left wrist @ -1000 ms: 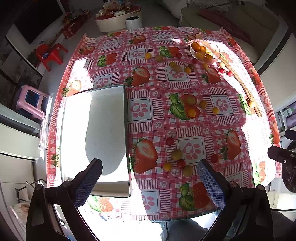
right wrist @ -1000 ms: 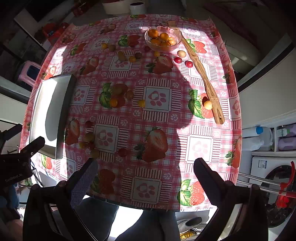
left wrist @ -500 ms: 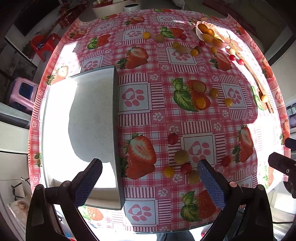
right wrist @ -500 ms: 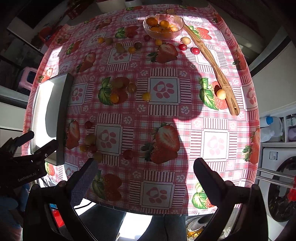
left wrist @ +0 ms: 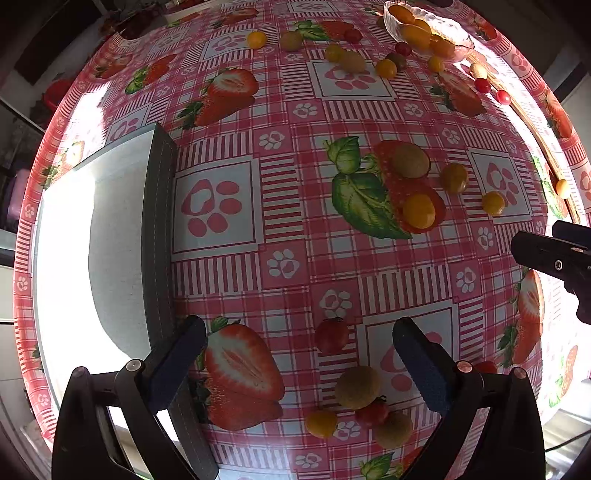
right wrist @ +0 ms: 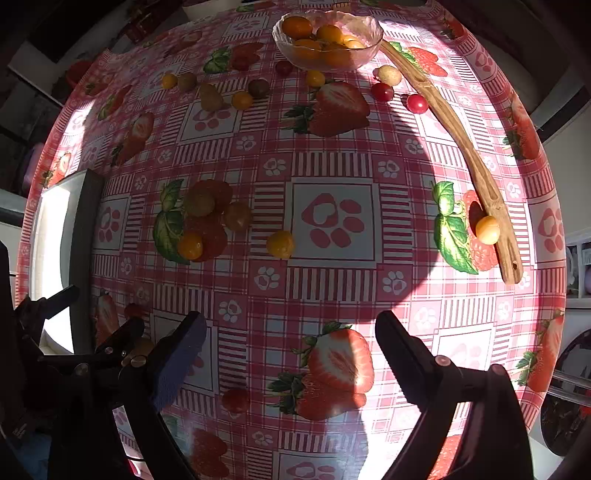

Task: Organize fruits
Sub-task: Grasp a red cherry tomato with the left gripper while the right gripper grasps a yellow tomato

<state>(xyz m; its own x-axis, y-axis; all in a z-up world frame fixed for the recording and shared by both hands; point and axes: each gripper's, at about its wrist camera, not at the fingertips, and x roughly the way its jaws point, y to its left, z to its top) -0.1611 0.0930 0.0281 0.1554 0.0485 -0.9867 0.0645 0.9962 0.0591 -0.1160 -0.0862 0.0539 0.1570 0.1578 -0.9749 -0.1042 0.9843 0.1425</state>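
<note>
Small red, yellow and green-brown fruits lie scattered on a strawberry-print tablecloth [left wrist: 288, 206]. A glass bowl [right wrist: 365, 33] at the far side holds several orange fruits. My left gripper [left wrist: 295, 350] is open and empty, low over a near cluster: a red fruit [left wrist: 331, 335], a pale yellow fruit [left wrist: 357, 387] and a small yellow one [left wrist: 320, 423]. My right gripper [right wrist: 288, 350] is open and empty above the cloth [right wrist: 332, 288], with a red fruit [right wrist: 235, 400] just below it. A flat white tray [left wrist: 92, 258] lies at the left.
A long wooden utensil [right wrist: 469, 155] lies at the right with a yellow fruit [right wrist: 487, 229] against it. Two red fruits [right wrist: 382, 91] sit near the bowl. The table's near edge is close below both grippers. The left gripper [right wrist: 74, 354] shows at the right view's lower left.
Both grippers have moved forward and down toward the table; the fruits and tray look much larger. Both stay open and empty. No fruit has moved.
</note>
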